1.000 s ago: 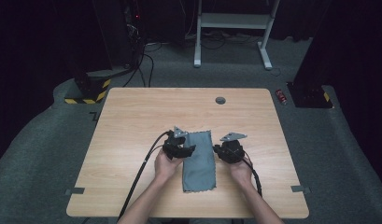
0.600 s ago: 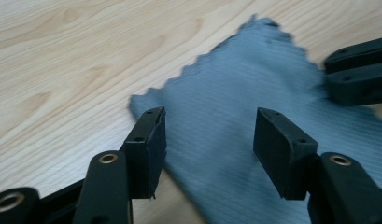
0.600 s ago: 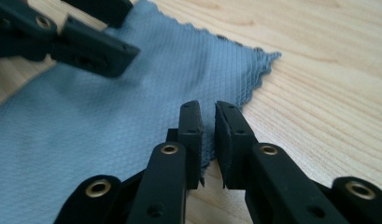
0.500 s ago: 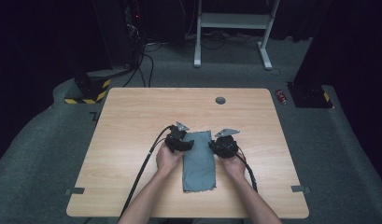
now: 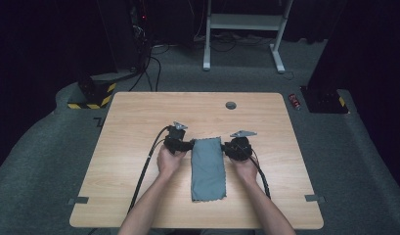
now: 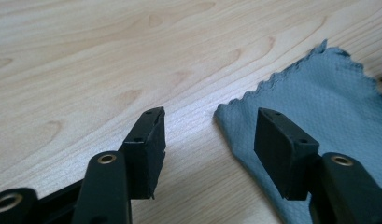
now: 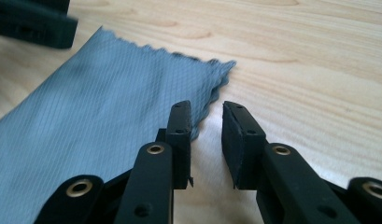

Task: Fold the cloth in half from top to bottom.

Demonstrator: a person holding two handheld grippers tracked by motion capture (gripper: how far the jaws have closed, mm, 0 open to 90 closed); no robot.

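A folded grey-blue cloth (image 5: 207, 169) lies flat on the wooden table (image 5: 139, 122), long side toward the person. My left gripper (image 5: 184, 145) sits at its far left corner. In the left gripper view the gripper (image 6: 209, 116) is open; its jaws have just been opening, one over bare wood and one above the cloth (image 6: 328, 102), whose edge lies between them untouched. My right gripper (image 5: 231, 147) is at the far right corner. In the right gripper view the gripper (image 7: 207, 109) stands narrowly open, jaws just opening, with the cloth (image 7: 100, 107) edge beside its left jaw and nothing pinched.
A round cable hole (image 5: 231, 105) sits near the table's far edge. A black cable (image 5: 146, 166) trails from the left gripper to the near edge. Beyond the table are a white desk frame (image 5: 246, 22) and a small red object (image 5: 295, 101) on the floor.
The left hand has shifted left off the cloth's far corner. The right hand has moved slightly inward and away. The cloth lies where it was.
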